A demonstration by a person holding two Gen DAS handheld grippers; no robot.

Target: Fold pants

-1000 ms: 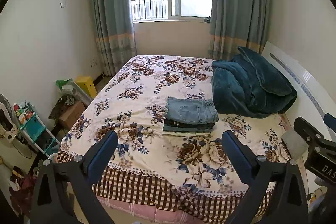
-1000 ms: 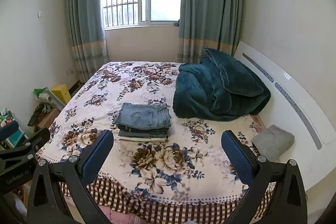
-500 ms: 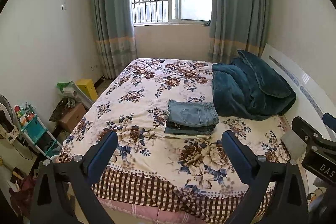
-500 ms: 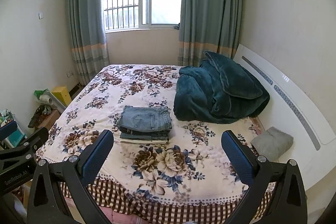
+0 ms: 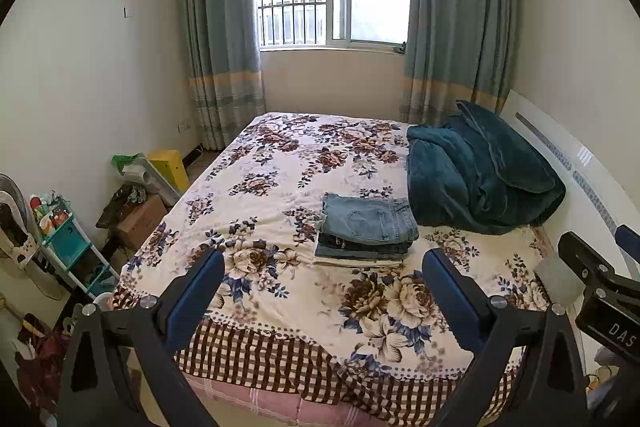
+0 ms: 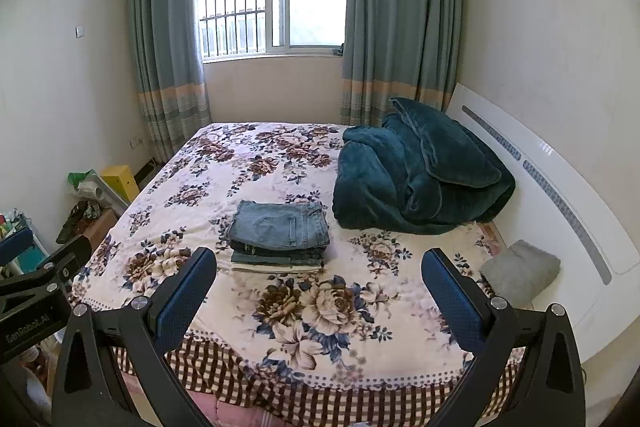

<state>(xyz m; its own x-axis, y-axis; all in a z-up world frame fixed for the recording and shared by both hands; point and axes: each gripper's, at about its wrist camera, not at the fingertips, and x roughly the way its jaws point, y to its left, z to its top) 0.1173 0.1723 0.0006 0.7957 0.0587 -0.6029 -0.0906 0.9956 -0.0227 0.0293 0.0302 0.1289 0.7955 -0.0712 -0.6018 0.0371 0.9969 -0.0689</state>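
A stack of folded pants [image 5: 366, 231], light blue jeans on top, lies on the floral bedspread [image 5: 280, 187] near the middle of the bed. It also shows in the right wrist view [image 6: 278, 237]. My left gripper [image 5: 320, 287] is open and empty, held back over the foot of the bed, apart from the stack. My right gripper [image 6: 318, 287] is open and empty, also back at the foot of the bed.
A crumpled teal blanket [image 5: 476, 175] lies at the right by the white headboard [image 6: 560, 195]. A grey folded cloth [image 6: 520, 269] lies at the bed's right corner. Boxes and a shelf cart [image 5: 68, 247] stand on the floor at the left. A curtained window is behind.
Both grippers have drawn back and tilted slightly up; the bed and stack sit lower and smaller in view. The stack has not moved.
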